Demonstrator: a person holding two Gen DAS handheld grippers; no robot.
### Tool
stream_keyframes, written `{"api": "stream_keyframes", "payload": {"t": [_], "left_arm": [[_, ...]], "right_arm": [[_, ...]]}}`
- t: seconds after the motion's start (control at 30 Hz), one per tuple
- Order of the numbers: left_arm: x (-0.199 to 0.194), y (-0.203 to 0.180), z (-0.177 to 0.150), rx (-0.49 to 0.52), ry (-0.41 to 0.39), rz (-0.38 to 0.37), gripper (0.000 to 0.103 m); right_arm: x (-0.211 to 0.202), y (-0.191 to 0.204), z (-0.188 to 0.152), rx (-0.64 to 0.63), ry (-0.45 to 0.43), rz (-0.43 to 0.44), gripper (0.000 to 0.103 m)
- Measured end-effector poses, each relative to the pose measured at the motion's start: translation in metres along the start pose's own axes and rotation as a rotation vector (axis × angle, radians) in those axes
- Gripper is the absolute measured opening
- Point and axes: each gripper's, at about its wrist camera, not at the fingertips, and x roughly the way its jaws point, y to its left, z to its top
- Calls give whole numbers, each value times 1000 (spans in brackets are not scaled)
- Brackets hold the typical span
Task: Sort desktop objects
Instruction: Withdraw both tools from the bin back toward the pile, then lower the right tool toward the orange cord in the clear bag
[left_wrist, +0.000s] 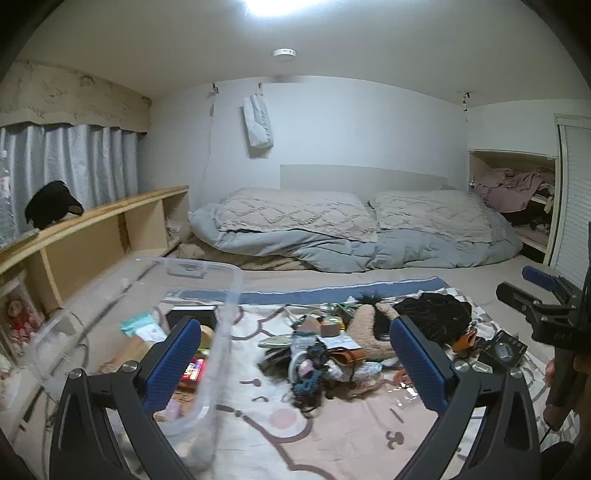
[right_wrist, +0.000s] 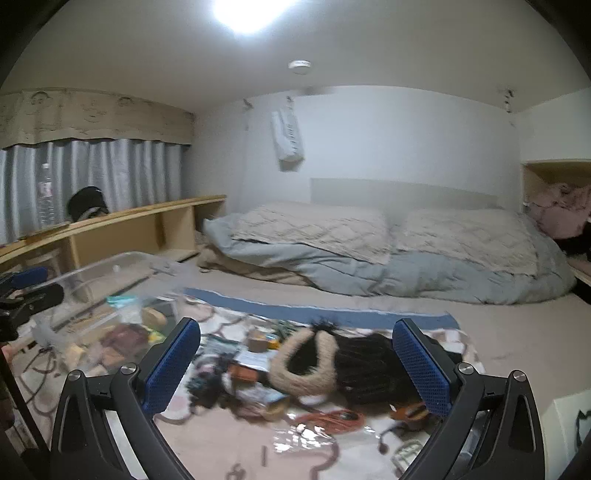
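A heap of small mixed objects (left_wrist: 317, 354) lies on a pink patterned blanket (left_wrist: 332, 435): cords, cards, a beige fluffy piece (left_wrist: 365, 332) and a black knitted item (left_wrist: 436, 314). My left gripper (left_wrist: 293, 365) hangs open above the heap, its left finger over the clear plastic bin (left_wrist: 221, 332). In the right wrist view my right gripper (right_wrist: 295, 365) is open too, above the beige fluffy piece (right_wrist: 306, 369) and the black knitted item (right_wrist: 362, 365). Neither holds anything. An orange cord (right_wrist: 332, 419) lies nearer. The right gripper (left_wrist: 535, 295) also shows at the right edge of the left wrist view.
The clear plastic bin (right_wrist: 96, 295) at the left holds several items. Behind the blanket lies a bed with a grey duvet (left_wrist: 332, 243) and pillows. A wooden shelf (left_wrist: 92, 229) runs along the left wall under curtains. An open cupboard (left_wrist: 517, 199) with clothes is at the right.
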Motion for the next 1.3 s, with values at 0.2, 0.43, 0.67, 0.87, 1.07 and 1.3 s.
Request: {"api": "stream_keyframes", "payload": {"t": [0.2, 0.43, 0.67, 0.87, 1.07, 1.3], "left_arm": [[24, -17, -10, -16, 6, -19, 103], [54, -37, -28, -34, 17, -54, 103], [72, -51, -49, 2, 33, -40, 103], [87, -52, -74, -1, 64, -61, 103], [114, -35, -105, -89, 205, -79, 102], [132, -35, -118, -103, 276, -76, 96]], "right_arm": [[9, -20, -17, 14, 39, -57, 103], [32, -37, -40, 56, 116, -64, 103], [70, -41, -68, 111, 246, 0, 103], [118, -44, -89, 165, 360, 14, 102], [169, -55, -109, 246, 484, -22, 72], [211, -52, -129, 215, 576, -52, 66]]}}
